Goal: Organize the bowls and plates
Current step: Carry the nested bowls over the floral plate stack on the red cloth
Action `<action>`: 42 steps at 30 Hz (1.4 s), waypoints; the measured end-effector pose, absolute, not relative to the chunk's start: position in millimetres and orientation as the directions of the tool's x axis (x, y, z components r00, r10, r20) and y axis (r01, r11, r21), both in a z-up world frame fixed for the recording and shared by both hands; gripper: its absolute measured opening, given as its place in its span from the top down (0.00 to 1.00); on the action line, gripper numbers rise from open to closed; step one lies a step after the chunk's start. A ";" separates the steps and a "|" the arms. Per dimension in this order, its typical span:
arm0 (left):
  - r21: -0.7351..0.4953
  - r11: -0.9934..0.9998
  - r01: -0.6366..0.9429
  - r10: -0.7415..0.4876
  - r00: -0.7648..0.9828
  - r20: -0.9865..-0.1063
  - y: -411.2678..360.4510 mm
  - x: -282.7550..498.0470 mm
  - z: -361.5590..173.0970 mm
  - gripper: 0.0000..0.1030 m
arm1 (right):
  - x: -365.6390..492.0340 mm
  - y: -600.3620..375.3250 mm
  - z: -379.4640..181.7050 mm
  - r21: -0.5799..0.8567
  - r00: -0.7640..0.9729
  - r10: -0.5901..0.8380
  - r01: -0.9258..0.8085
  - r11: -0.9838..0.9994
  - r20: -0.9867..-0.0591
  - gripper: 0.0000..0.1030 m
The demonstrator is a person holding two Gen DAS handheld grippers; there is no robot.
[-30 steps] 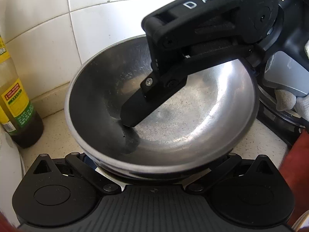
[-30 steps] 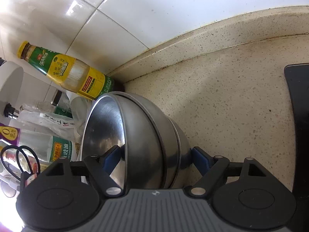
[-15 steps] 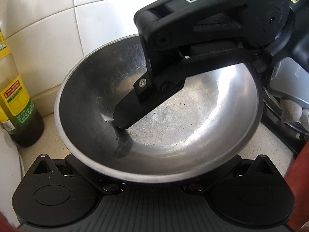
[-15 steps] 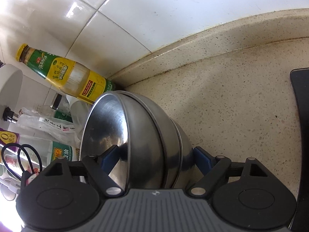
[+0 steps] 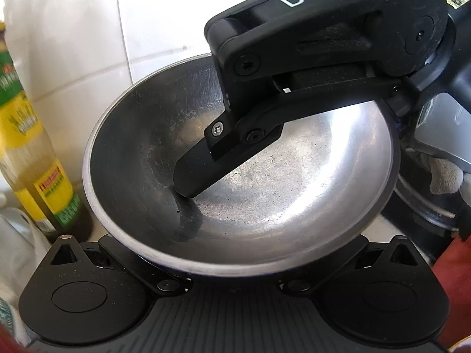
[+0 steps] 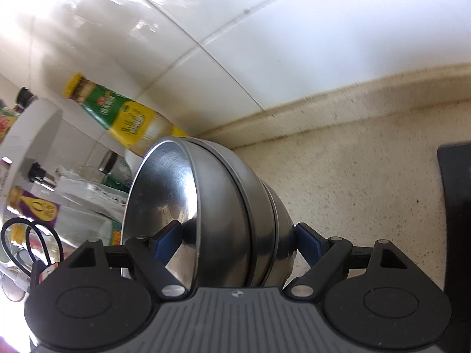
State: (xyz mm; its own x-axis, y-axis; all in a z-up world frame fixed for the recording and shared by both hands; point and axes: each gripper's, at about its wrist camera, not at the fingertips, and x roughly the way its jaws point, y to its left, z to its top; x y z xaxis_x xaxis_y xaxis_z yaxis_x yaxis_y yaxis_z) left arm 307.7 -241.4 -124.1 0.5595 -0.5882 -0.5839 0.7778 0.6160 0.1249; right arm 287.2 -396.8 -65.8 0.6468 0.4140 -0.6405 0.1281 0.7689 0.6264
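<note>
Several nested steel bowls (image 6: 223, 214) are held clear of the speckled counter (image 6: 368, 182). My right gripper (image 6: 235, 235) is shut on the stack, one blue pad (image 6: 166, 236) inside the top bowl and the other (image 6: 306, 241) against the outside. In the left wrist view the top bowl (image 5: 294, 194) fills the middle, with the right gripper's black finger (image 5: 200, 173) pressed into it. My left gripper's fingertips are hidden under the bowl's rim; whether it grips is unclear.
A yellow-labelled oil bottle (image 5: 32, 158) stands left of the bowls by the tiled wall; it also shows in the right wrist view (image 6: 126, 120). More bottles, a bag and scissors (image 6: 35, 235) crowd the left. A black cooktop edge (image 6: 456, 220) lies right.
The bowl stack has risen off the counter and shifted a little left toward the oil bottle, carried by my right gripper. The left gripper has stayed under the rim.
</note>
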 end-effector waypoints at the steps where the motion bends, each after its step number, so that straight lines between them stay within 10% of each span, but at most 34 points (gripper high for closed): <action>1: 0.129 0.617 0.776 -0.590 0.565 -0.576 -240.0 304.8 -119.6 0.00 | 284.4 -395.3 -60.4 0.624 0.653 0.410 0.123 0.772 -0.636 0.22; 17: 0.208 0.637 0.743 -0.587 0.642 -0.493 -192.7 186.6 -55.5 0.00 | 183.4 -350.7 19.1 0.615 0.707 0.419 0.028 0.788 -0.569 0.22; 42: 0.092 0.679 0.728 -0.446 0.509 -0.736 -150.4 28.6 -125.0 0.00 | 51.4 -316.1 -87.4 0.706 0.505 0.558 0.156 0.691 -0.658 0.22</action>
State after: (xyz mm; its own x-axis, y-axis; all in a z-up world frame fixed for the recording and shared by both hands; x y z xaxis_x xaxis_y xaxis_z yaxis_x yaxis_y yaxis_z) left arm 28.6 -150.4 -125.0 0.5094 -0.4461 -0.7359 0.7280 0.6793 0.0921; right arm 51.4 -316.1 -87.4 0.5049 0.5584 -0.6582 0.1564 0.6907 0.7060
